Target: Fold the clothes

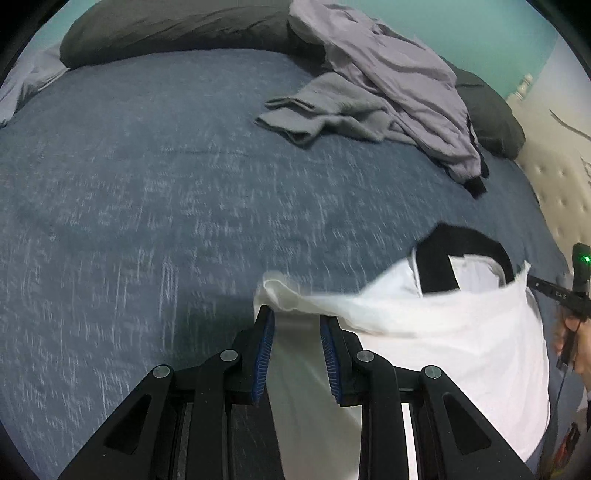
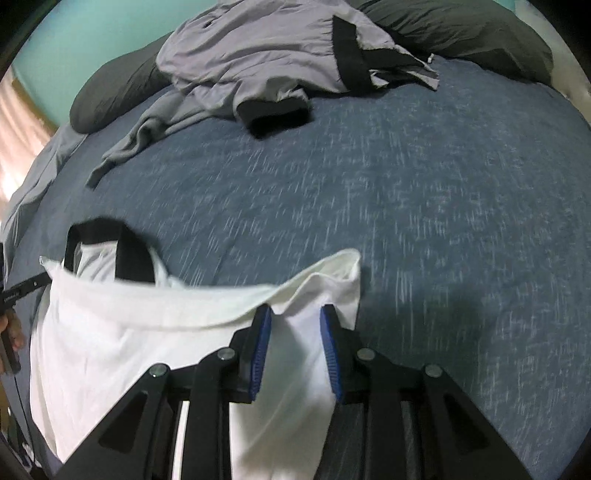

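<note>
A white garment with black trim (image 1: 443,332) hangs stretched between my two grippers above the blue bed (image 1: 147,203). My left gripper (image 1: 295,317) has one top corner of it between its blue pads, which stand a cloth's width apart. My right gripper (image 2: 295,315) has the other top corner (image 2: 332,273) between its pads in the same way. The garment (image 2: 110,332) sags in the middle, and its black trim (image 2: 133,254) shows behind the top edge. The other gripper shows at the edge of each view (image 1: 569,291).
A heap of grey and lavender clothes (image 1: 388,85) lies at the far side of the bed, also in the right wrist view (image 2: 258,59). Dark pillows (image 1: 166,29) line the head. A tufted cream headboard (image 1: 554,177) stands at the right.
</note>
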